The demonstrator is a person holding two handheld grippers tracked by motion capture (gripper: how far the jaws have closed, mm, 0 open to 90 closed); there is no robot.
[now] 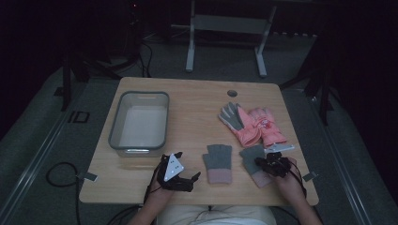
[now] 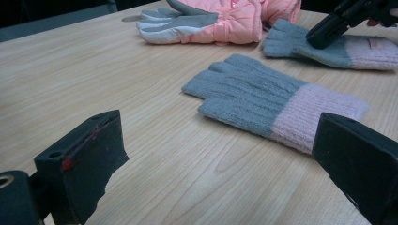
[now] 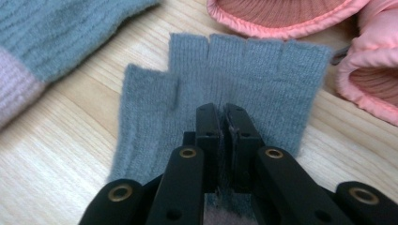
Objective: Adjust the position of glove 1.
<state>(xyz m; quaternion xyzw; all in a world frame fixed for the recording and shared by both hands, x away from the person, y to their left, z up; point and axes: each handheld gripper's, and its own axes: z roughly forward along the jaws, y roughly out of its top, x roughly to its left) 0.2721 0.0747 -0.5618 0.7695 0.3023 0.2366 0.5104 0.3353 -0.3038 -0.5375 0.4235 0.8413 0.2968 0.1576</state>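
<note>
On a wooden table (image 1: 192, 101), the right gripper (image 3: 224, 117) sat on the right knit glove (image 3: 244, 75), jaws closed together and apparently pinching its grey fabric near the pink cuff. That glove's long axis ran away from the person, fingers pointing toward the pink ski gloves (image 1: 253, 123). The left gripper (image 1: 180, 176) rested just left of the other knit glove (image 2: 263, 101), jaws wide apart and holding nothing. A grey bin (image 1: 114, 126) stood well apart at far left, nearer the left hand
</note>
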